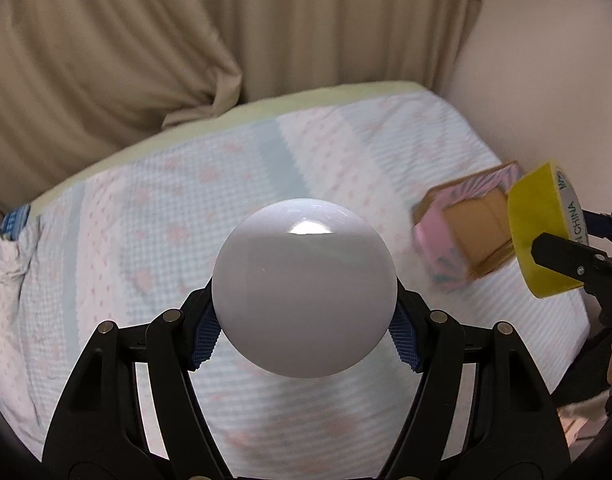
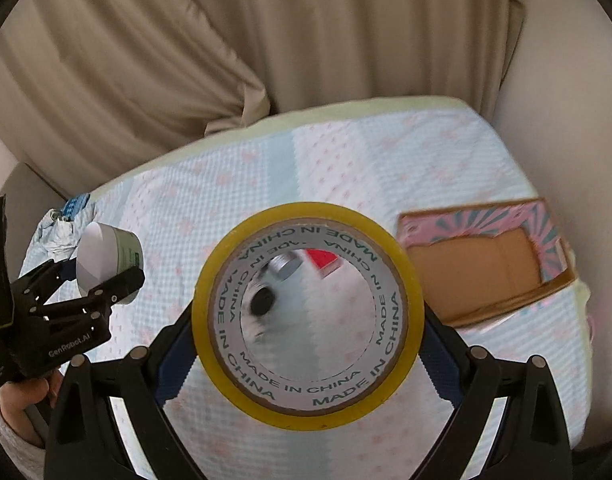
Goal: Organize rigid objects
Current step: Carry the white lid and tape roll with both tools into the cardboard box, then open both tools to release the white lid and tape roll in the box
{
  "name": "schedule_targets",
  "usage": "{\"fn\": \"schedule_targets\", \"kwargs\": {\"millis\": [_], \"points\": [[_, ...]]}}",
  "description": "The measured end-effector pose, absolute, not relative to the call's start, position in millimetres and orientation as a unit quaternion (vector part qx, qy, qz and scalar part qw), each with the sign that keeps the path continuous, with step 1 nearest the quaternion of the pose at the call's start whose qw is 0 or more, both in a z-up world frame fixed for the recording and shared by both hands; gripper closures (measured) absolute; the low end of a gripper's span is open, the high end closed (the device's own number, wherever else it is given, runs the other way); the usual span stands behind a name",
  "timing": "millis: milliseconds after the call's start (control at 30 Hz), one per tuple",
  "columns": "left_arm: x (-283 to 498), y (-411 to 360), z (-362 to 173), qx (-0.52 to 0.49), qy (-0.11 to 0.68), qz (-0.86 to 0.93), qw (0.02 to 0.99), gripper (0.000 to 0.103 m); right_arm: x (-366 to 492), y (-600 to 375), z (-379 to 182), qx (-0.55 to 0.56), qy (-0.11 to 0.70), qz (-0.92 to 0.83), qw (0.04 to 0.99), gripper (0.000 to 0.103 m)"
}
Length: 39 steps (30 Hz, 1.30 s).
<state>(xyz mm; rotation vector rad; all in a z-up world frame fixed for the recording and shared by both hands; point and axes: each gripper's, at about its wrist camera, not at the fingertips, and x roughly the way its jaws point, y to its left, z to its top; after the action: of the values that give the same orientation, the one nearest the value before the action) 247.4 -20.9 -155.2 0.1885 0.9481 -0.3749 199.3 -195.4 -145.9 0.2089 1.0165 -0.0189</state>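
Over the bed: both tools are airborne above the patterned bedspread [image 1: 154, 208], each carrying something.
Left gripper [image 1: 304, 320]: clamped on a white jar [image 1: 304, 296], flat round end facing the lens, long axis running away along the fingers.
Right gripper [image 2: 308, 344]: clamped on a yellow tape roll [image 2: 308, 354], its hole facing the lens, axis along the fingers.
Through the hole: small items on the bed, blurred.
Box: open cardboard box [image 2: 486, 276] with pink trim, on the bedspread's right edge near the wall, opening tipped toward the tape.
Room: broad bare bedspread at centre; curtain [image 2: 186, 60] behind the far edge.
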Motion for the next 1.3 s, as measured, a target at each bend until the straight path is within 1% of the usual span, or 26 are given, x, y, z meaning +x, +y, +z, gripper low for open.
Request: {"fn": "schedule_targets", "kwargs": {"millis": [167, 333, 500, 700, 1000, 1200, 1300], "points": [[240.5, -106.9, -147.7, 0.069, 0.456, -0.172, 0.87, 0.035, 202.0, -277.7, -132.2, 0.079, 0.479, 0.012, 0.874, 0.008], [242.7, -185.2, -158.3, 0.043, 0.471, -0.172, 0.864, 0.035, 210.0, -358.1, -134.7, 0.054, 0.489, 0.027, 0.87, 0.008], [260.7, -262.3, -186.4, 0.035, 0.501, -0.18, 0.846, 0.035, 227.4, -427.7, -151.5, 0.033, 0.509, 0.029, 0.86, 0.008], [286.2, -330.5, -230.7, 0.066, 0.533, -0.188, 0.822, 0.035, 251.3, -477.6, -189.2, 0.014, 0.535, 0.026, 0.844, 0.008], [331.4, -377.2, -316.5, 0.098, 0.585, -0.184, 0.783, 0.035, 286.0, -508.5, -273.4, -0.034, 0.581, 0.056, 0.811, 0.008], [337.7, -387.1, -376.8, 0.104, 0.63, -0.175, 0.75, 0.035, 290.7, -504.1, -331.0, -0.091, 0.602, 0.097, 0.788, 0.008], [335.9, -390.5, -401.2, 0.113, 0.648, -0.172, 0.733, 0.035, 288.2, -490.7, -354.7, -0.145, 0.607, 0.113, 0.773, 0.008]]}}
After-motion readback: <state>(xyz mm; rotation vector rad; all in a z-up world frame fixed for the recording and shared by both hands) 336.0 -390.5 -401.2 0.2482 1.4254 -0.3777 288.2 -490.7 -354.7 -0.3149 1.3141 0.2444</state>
